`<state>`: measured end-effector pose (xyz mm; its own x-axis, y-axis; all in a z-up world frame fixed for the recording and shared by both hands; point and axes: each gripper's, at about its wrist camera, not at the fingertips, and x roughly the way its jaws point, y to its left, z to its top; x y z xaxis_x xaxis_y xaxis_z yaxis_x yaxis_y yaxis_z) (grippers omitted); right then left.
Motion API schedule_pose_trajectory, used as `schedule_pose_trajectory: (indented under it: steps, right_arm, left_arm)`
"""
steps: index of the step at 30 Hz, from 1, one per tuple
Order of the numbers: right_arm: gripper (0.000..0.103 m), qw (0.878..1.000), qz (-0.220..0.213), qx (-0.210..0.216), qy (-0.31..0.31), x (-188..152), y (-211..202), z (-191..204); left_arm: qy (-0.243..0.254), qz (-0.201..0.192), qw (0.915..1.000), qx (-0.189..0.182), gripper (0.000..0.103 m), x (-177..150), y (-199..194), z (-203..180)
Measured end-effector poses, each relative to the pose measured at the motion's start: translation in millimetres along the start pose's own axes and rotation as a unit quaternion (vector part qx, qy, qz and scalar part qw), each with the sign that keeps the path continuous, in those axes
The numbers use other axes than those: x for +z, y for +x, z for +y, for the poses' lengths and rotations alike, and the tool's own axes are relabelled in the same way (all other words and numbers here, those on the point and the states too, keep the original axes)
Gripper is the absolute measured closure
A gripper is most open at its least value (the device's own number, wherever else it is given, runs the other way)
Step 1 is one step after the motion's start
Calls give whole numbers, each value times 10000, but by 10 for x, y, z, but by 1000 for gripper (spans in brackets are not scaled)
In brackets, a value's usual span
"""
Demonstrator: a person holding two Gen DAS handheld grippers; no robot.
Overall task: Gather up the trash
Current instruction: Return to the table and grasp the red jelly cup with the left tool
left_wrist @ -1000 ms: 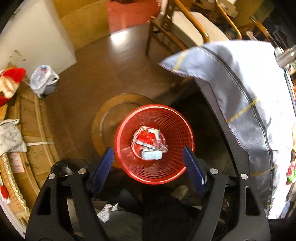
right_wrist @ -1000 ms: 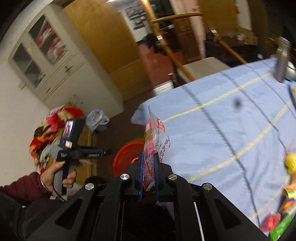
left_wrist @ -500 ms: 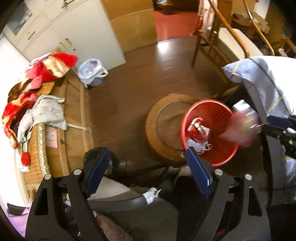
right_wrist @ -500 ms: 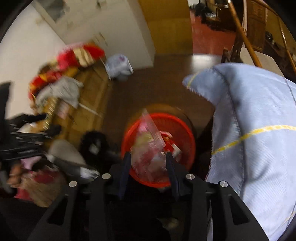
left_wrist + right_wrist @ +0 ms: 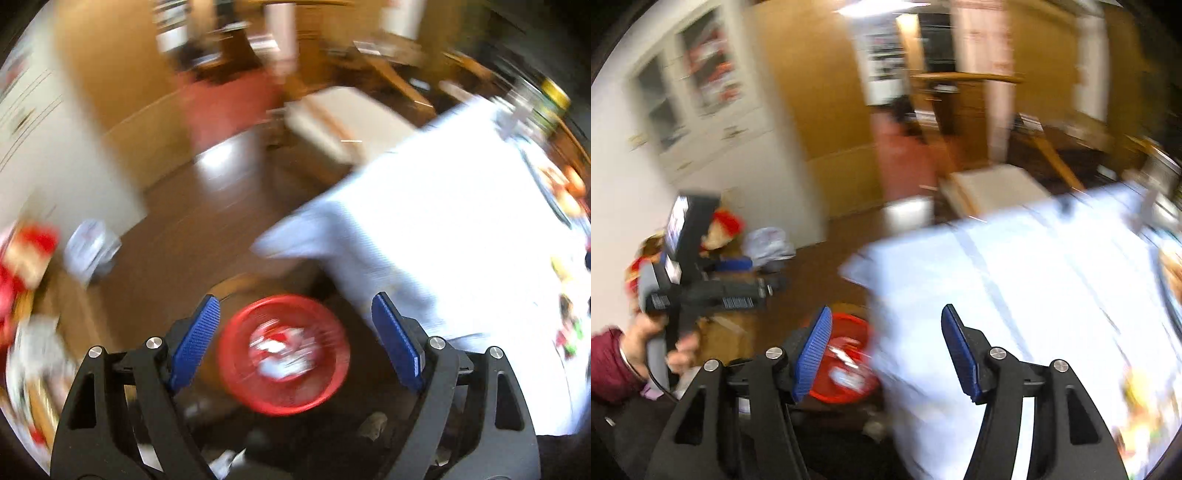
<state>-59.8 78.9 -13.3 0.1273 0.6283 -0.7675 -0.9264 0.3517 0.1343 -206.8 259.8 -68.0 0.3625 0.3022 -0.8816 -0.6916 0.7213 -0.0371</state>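
Brown wooden floor fills the near-left of both views, heavily blurred, with a desk (image 5: 461, 229) under a pale cloth on the right. Down on the floor beside the desk's near corner sits my red basket (image 5: 282, 349), and trash (image 5: 280, 350) already lies heaped in its bottom: red and white wrappers, though the blur hides what exactly. My left gripper (image 5: 295, 343) hangs above the basket with its fingers spread wide and nothing between them. My right gripper (image 5: 884, 347) is likewise released and empty, pointing over the desk edge with the basket showing just behind its left finger.

I judge this the gap between drops: one load is in, and I need another piece. More litter (image 5: 567, 332) seems to lie along the far-right side of the cloth, small coloured bits too smeared to name. Next I must swing the right gripper over there, slow down so the view sharpens, and pick one piece before closing.
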Motion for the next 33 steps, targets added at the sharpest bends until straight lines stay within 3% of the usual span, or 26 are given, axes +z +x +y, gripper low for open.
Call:
schedule_pose_trajectory:
  steps: [2, 4, 6, 7, 9, 10, 12, 13, 15, 17, 18, 21, 26, 29, 33]
  right_arm:
    - [42, 9954, -123, -648, 688, -332, -353, -366]
    - [42, 9831, -372, -1186, 1345, -614, -755, -655]
    - [42, 9559, -716, -1864, 2152, -1012, -1266, -911]
    - [42, 9440, -821, -2074, 2431, -1174, -1428, -969]
    - [41, 9046, -1093, -2550, 3235, -1666, -1835, -1077]
    - [40, 8897, -1191, -2661, 3514, -1860, -1950, -1110]
    - [40, 8459, -1432, -2840, 4281, -2353, -2188, -1103]
    - [40, 8259, -1484, -2901, 4601, -2571, -2264, -1073]
    - [40, 7939, -1576, -3060, 5012, -2874, -2350, -1002]
    - [40, 7697, -1681, -3219, 5250, -3122, -2468, -940]
    - [40, 7598, -1706, -3309, 5331, -3209, -2519, -877]
    - [37, 7376, -1727, -3541, 5484, -3373, -2588, -706]
    - [36, 7156, -1682, -3655, 5709, -3559, -2620, -625]
    - [36, 7139, -1630, -3609, 5775, -3558, -2596, -655]
    - [36, 7293, -1460, -3504, 5692, -3430, -2509, -720]
  left_arm:
    - [731, -8, 9966, -386, 21, 170, 85, -591]
    - [1402, -20, 9872, -764, 21, 264, 129, -1168]
    - [2281, -59, 9652, -1280, 21, 328, 99, -1979]
    - [2501, -76, 9578, -1412, 21, 331, 76, -2202]
    - [3181, -129, 9301, -1832, 21, 264, -41, -2871]
    - [3443, -144, 9174, -1992, 21, 217, -105, -3140]
    - [4005, -185, 8847, -2379, 18, 27, -262, -3665]
    - [4170, -192, 8747, -2463, 17, -43, -289, -3811]
    - [4602, -164, 8488, -2599, 15, -341, -337, -4112]
    - [4989, -85, 8276, -2570, 14, -596, -275, -4289]
    - [5129, -47, 8210, -2507, 14, -711, -211, -4321]
    - [5351, 64, 8141, -2257, 14, -890, 2, -4357]
    - [5209, 361, 8302, -1952, 14, -850, 393, -4326]
    - [5057, 506, 8402, -1892, 14, -762, 536, -4300]
    - [4895, 648, 8442, -2085, 19, -708, 647, -4330]
